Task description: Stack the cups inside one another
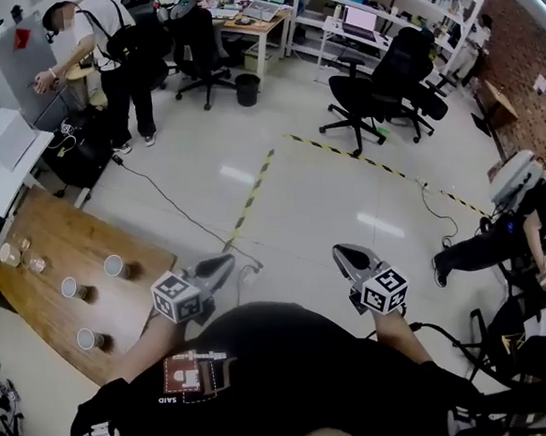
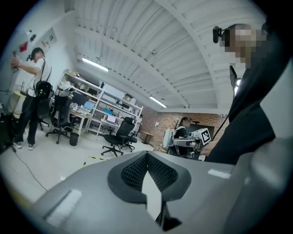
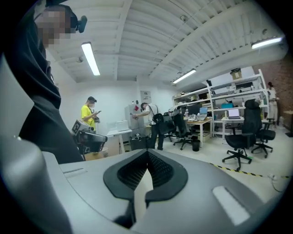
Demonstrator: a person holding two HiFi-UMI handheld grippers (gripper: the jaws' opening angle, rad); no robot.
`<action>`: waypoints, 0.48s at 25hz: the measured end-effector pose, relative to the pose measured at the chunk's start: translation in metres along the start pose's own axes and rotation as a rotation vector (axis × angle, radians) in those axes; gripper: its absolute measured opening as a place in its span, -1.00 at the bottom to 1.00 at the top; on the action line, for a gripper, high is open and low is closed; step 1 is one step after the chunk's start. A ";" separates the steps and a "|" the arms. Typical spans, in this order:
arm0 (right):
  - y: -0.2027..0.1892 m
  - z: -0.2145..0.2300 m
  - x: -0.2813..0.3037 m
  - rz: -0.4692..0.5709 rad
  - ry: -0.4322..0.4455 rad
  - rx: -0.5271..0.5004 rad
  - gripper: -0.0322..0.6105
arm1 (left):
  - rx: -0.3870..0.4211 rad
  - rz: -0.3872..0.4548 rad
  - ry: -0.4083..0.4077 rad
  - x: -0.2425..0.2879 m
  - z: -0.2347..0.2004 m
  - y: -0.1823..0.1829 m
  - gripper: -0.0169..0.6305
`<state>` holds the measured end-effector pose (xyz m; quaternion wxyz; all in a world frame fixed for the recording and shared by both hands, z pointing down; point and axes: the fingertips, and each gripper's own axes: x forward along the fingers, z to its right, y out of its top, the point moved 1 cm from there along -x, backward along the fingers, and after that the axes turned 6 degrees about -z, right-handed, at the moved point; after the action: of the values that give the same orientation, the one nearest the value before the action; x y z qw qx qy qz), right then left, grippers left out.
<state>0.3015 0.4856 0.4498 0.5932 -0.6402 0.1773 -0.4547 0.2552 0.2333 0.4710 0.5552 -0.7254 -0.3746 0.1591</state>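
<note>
The wearer's dark shirt (image 1: 295,380) fills the bottom of the head view and hides most of both forearms. Just above it, the left gripper (image 1: 222,261) and the right gripper (image 1: 343,251) are held over bare floor, apart from each other and well apart from the table. Each gripper view shows its ridged pads pressed together at the tip with nothing between them, so both tools are closed and empty.

At the left a wooden table (image 1: 53,230) runs off the picture edge; three cups (image 1: 73,288) stand on it, separate from one another and none nested; whether they are upright or tipped is hard to tell. Near the table's far end lie two small pale things (image 1: 22,258), too small to name.

Beyond, the pale glossy floor (image 1: 300,201) carries a yellow-and-black tape line (image 1: 252,190); black office chairs (image 1: 376,91), a bin (image 1: 247,89) and shelving (image 1: 379,16) follow. A person (image 1: 100,57) stands at a grey cabinet (image 1: 12,73); a second person (image 1: 527,221) is cut off at the right edge.
</note>
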 end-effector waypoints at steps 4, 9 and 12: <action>0.005 -0.007 0.035 -0.028 0.177 -0.080 -0.86 | -0.055 0.023 0.150 -0.020 0.001 -0.012 -0.94; 0.018 -0.070 0.126 -0.081 0.465 -0.188 -0.86 | -0.149 0.092 0.409 -0.105 -0.013 -0.034 -0.94; 0.026 -0.138 0.180 -0.113 0.620 -0.239 -0.86 | -0.178 0.152 0.556 -0.180 -0.020 -0.047 -0.94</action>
<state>0.2947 0.2594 0.4763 0.4056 -0.5453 0.3655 -0.6360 0.1306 0.0944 0.4875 0.5571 -0.8129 -0.1654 -0.0382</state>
